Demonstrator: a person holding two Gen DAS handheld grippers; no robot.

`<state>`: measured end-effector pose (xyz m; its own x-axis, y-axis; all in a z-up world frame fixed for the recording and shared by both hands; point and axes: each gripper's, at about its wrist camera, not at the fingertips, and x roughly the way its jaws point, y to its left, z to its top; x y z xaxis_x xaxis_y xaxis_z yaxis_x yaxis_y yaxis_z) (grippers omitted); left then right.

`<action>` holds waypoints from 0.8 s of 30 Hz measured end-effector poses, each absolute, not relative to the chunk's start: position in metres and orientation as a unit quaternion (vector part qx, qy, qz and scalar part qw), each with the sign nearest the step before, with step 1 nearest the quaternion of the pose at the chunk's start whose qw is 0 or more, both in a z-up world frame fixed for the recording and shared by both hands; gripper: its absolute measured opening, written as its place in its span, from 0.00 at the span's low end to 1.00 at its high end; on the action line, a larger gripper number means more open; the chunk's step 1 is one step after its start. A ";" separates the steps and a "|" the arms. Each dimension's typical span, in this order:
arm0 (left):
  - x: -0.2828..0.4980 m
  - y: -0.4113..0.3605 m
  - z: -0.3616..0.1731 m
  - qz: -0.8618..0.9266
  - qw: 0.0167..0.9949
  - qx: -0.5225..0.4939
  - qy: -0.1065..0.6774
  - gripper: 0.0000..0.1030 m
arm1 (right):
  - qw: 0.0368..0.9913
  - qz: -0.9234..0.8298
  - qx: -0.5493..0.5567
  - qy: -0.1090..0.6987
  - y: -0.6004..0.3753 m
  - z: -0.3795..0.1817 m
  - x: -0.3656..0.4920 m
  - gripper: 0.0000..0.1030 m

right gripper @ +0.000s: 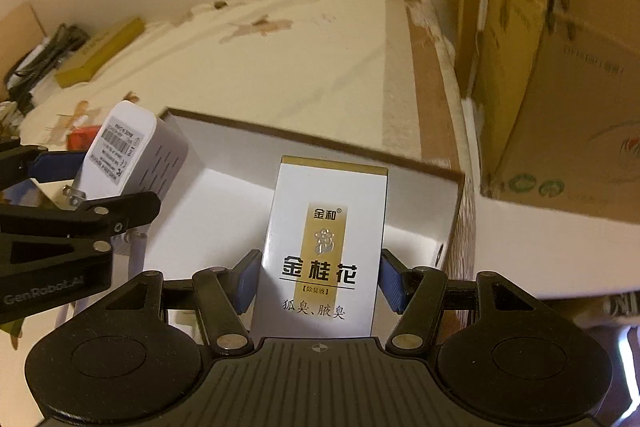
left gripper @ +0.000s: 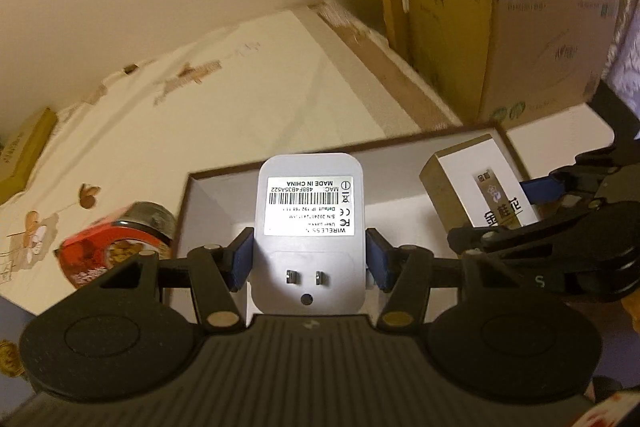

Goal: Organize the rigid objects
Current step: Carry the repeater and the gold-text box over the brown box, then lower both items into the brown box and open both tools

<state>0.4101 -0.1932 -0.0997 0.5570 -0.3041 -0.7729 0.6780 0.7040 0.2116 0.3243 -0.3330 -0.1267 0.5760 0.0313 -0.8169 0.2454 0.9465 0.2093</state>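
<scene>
My left gripper (left gripper: 310,259) clamps white plug adapter (left gripper: 310,203), right gripper (right gripper: 320,281) clamps gold-white carton (right gripper: 326,243), both over open box (right gripper: 400,195).

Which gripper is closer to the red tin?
Left. The left gripper, holding the white plug adapter, is beside the red tin; the right gripper is farther, across the open box.
</scene>
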 end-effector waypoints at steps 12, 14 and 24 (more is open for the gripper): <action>0.423 -0.201 -0.156 -0.297 0.818 0.270 0.411 0.50 | 0.855 -0.069 0.121 0.500 -0.330 -0.164 0.332 0.56; 0.424 -0.202 -0.161 -0.294 0.818 0.268 0.416 0.50 | 0.855 -0.072 0.110 0.501 -0.328 -0.167 0.334 0.56; 0.425 -0.197 -0.159 -0.274 0.827 0.249 0.423 0.41 | 0.851 -0.062 0.122 0.507 -0.327 -0.168 0.338 0.57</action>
<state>0.4251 -0.1965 -0.1591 0.4912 -0.2432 -0.8364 0.6643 0.7257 0.1790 0.3378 -0.3271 -0.1679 0.4786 0.0180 -0.8778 0.2291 0.9626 0.1446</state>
